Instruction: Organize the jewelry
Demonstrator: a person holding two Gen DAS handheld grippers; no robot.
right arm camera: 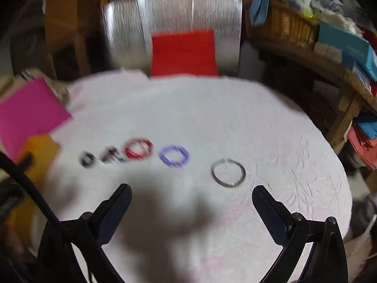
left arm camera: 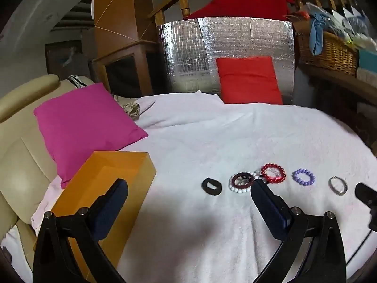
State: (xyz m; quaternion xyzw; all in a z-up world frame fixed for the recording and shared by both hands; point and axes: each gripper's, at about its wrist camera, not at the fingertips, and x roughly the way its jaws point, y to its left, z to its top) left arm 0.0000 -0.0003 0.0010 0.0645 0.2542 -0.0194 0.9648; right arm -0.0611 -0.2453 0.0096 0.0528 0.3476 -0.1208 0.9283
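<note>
- White textured cloth [left arm camera: 235, 136] covers the round surface; a dark shadow falls across its near part in both views.
- Orange open box [left arm camera: 106, 184] stands at the left edge of the surface, partly behind the left finger of the left gripper [left arm camera: 188, 186].
- Pink cushion [left arm camera: 87, 127] lies behind the box, leaning on a cream sofa [left arm camera: 21, 160].
- Red cushion [left arm camera: 248, 80] stands at the far edge of the surface against a silver foil panel [left arm camera: 226, 47].
- Wooden railing [left arm camera: 186, 7] runs behind the panel; a wicker basket [left arm camera: 327, 52] with cloth items sits on a shelf at the right.
- Jewelry lies in a row on the cloth, left to right in the left wrist view: black ring [left arm camera: 211, 186], dark red bracelet [left arm camera: 242, 179] lying on a white bead bracelet [left arm camera: 240, 189], red bead bracelet [left arm camera: 273, 173], purple bead bracelet [left arm camera: 304, 176], thin silver bangle [left arm camera: 338, 185].
- Left gripper: fingers spread wide, nothing between them; the black ring lies just ahead of the gap, and the right fingertip overlaps the white bead bracelet's edge in view.
- Right gripper [right arm camera: 192, 189]: fingers spread wide, nothing held; the silver bangle lies just ahead, toward the right finger. This view is blurred at the left.
</note>
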